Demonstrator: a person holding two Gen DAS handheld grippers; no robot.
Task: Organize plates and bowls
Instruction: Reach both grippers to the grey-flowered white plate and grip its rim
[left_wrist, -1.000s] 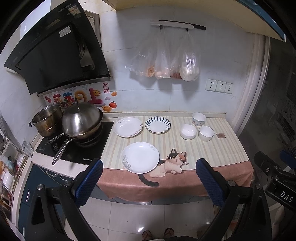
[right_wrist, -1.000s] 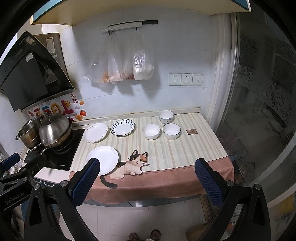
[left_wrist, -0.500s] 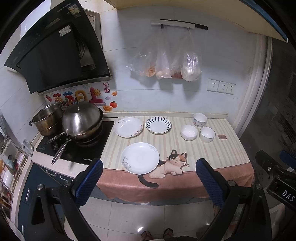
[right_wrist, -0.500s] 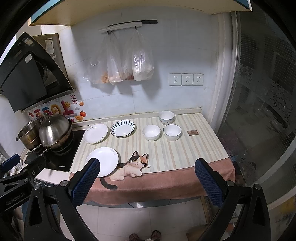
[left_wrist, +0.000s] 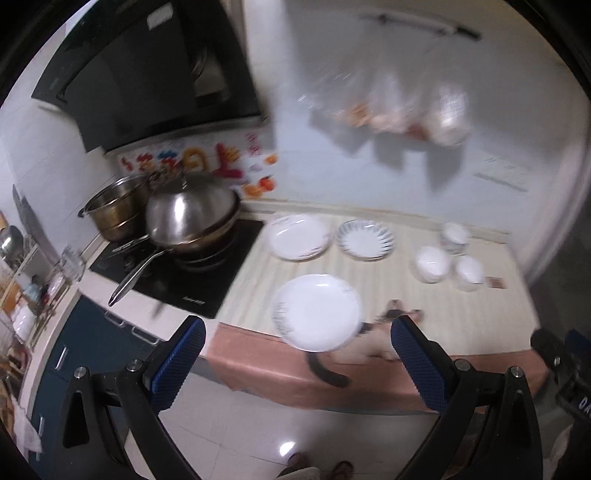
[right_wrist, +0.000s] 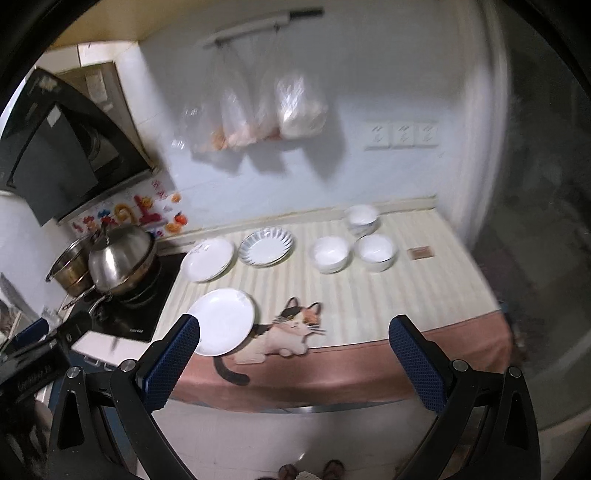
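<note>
On the striped counter lie a white plate (left_wrist: 317, 312) near the front edge, a second white plate (left_wrist: 298, 237) and a blue-rimmed plate (left_wrist: 365, 240) behind it, and three white bowls (left_wrist: 432, 264) to the right. The same plate (right_wrist: 221, 320), blue-rimmed plate (right_wrist: 266, 246) and bowls (right_wrist: 330, 254) show in the right wrist view. My left gripper (left_wrist: 295, 365) is open and empty, short of the counter's front edge. My right gripper (right_wrist: 293, 362) is open and empty, also short of the edge.
A lidded steel wok (left_wrist: 190, 218) and a pot (left_wrist: 114, 212) stand on the black cooktop at the left. A range hood (left_wrist: 147, 70) hangs above. Plastic bags (right_wrist: 269, 110) hang on the back wall. A cat picture (right_wrist: 288, 328) marks the counter cloth.
Both grippers have moved toward the counter and tilted; the views are now blurred and the plates appear closer. Nothing on the counter has moved.
</note>
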